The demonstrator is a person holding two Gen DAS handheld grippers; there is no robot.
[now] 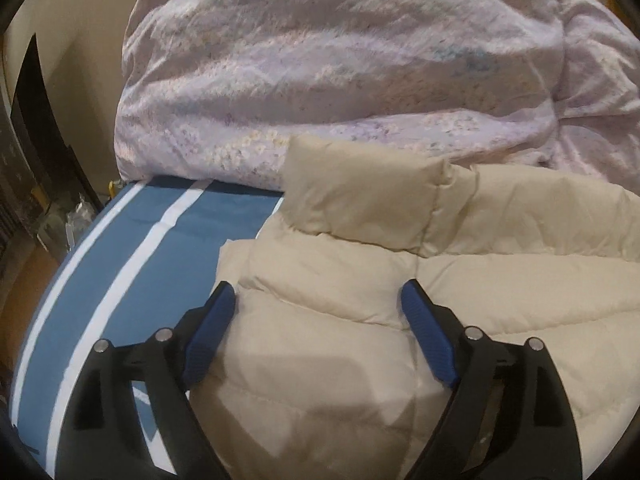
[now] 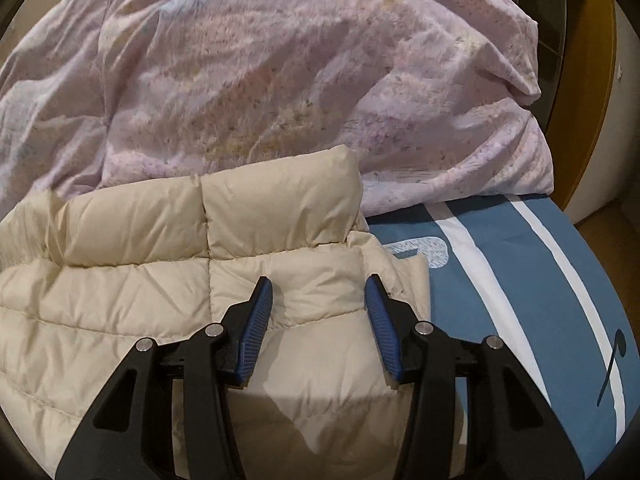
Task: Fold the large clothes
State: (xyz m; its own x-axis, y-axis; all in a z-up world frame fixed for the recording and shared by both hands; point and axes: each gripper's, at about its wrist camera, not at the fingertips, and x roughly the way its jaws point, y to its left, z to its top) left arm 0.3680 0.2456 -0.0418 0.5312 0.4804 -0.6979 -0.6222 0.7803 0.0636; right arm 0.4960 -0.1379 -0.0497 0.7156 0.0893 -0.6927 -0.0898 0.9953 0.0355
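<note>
Left wrist view: a cream puffer jacket [image 1: 340, 300] is lying on the blue striped bed sheet [image 1: 132, 264], its collar pointing toward the lilac duvet [image 1: 320, 60] behind. Its left gripper [image 1: 318, 296] is hovering spread apart over one shoulder; the right gripper [image 2: 319, 290] is likewise parted above the other.

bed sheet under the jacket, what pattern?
Blue bed sheet with white stripes; clearest in the left wrist view.
</note>
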